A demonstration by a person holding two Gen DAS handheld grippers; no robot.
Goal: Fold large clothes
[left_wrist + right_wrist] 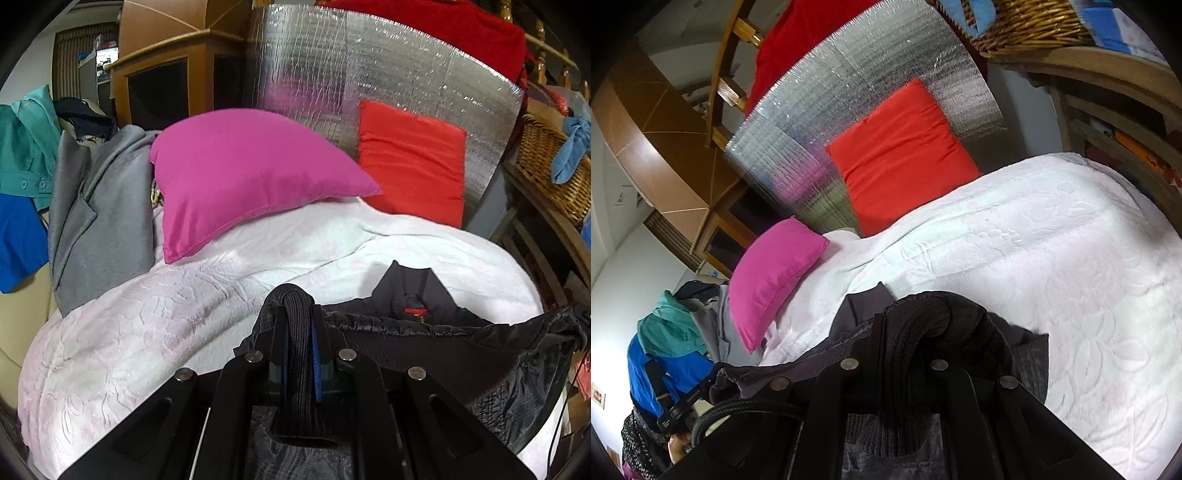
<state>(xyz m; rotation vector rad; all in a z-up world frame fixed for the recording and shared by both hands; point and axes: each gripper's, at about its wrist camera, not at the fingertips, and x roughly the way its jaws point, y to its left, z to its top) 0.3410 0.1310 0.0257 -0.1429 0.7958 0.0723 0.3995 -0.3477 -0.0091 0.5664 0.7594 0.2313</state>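
Note:
A dark grey-black jacket [424,332] with a ribbed hem lies partly on the white embossed bedspread [147,314], its collar and a red label toward the pillows. My left gripper [299,314] is shut on the jacket's ribbed knit band, held above the bed. My right gripper [916,325] is shut on another part of the ribbed band of the jacket [960,321], also lifted over the bedspread [1052,258]. The other gripper shows at the lower left of the right wrist view [676,413].
A magenta pillow [240,177] and a red pillow [410,158] lean by a silver foil panel [369,62]. A pile of grey, teal and blue clothes [92,206] sits left of the bed. A wicker basket [546,155] stands on wooden shelving at right.

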